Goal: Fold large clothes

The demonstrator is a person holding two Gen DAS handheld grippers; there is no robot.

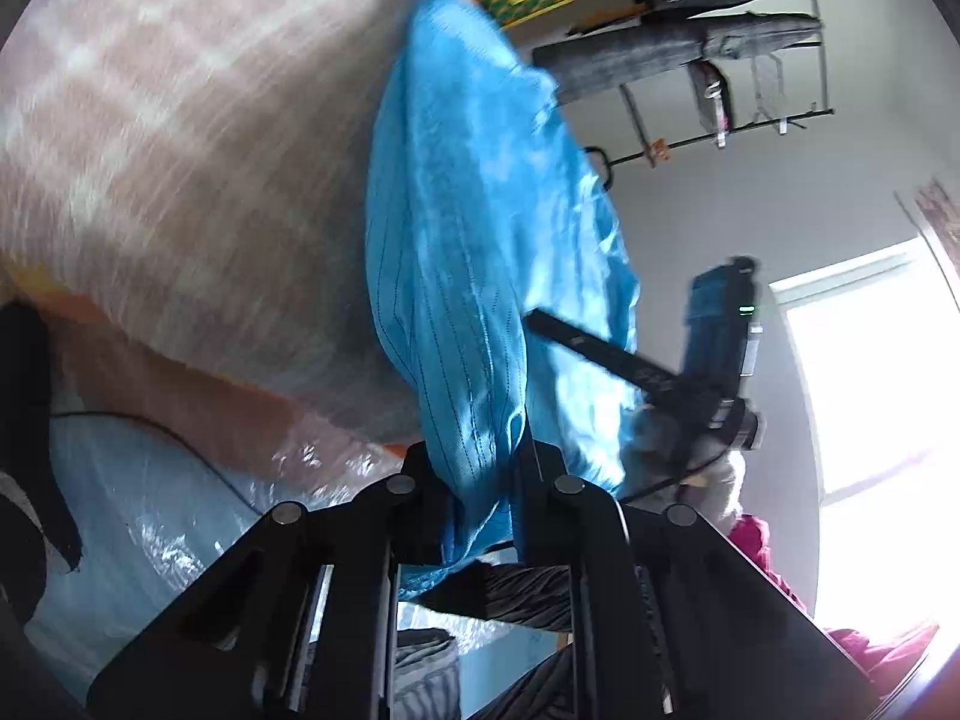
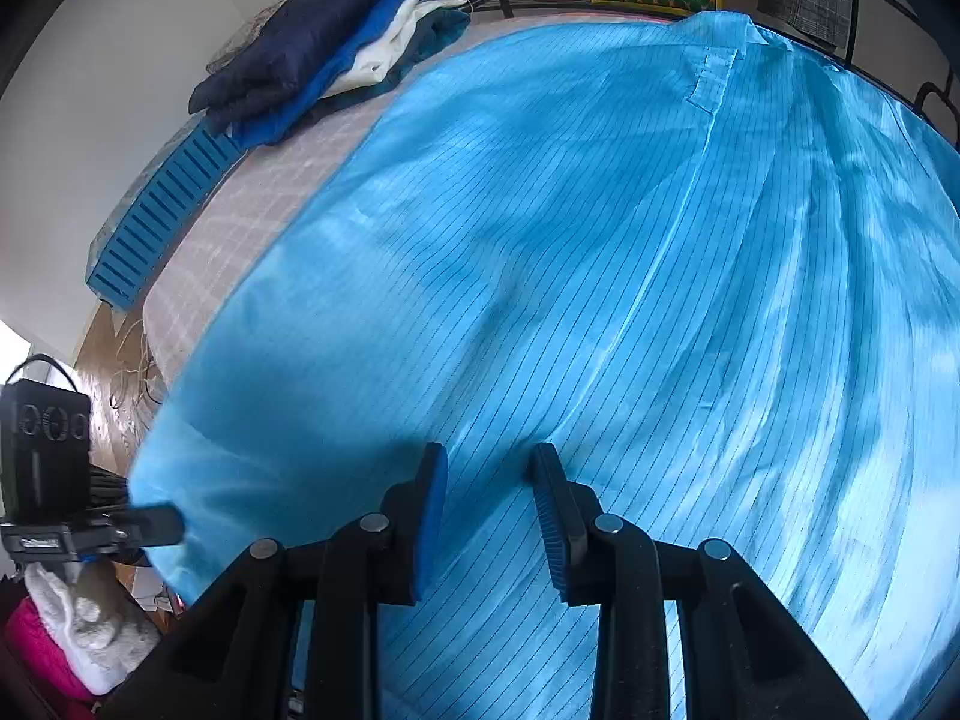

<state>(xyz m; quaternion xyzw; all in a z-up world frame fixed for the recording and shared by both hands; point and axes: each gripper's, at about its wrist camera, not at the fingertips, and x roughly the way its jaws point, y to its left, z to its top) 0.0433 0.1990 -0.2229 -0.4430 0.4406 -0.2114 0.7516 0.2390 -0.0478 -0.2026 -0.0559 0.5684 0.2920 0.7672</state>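
Lifting one edge of the big blue coat (image 2: 600, 276) to fold it over.

Closest in the left wrist view, the left gripper (image 1: 480, 468) has its jaws pinched tight on a bunched edge of the coat, and the cloth rises from them in a long fold. In the right wrist view, the right gripper (image 2: 489, 504) points down at the flat part of the coat with its jaws a little apart; the cloth lies under them and they do not seem to pinch it. The coat covers most of the checked bed (image 2: 240, 222), out to its near edge. Far off at the bed's back corner sits a pile of folded clothes (image 2: 336, 42). I think the fold is just starting. Next, the left gripper should carry its edge across the coat while the right one keeps the rest flat.
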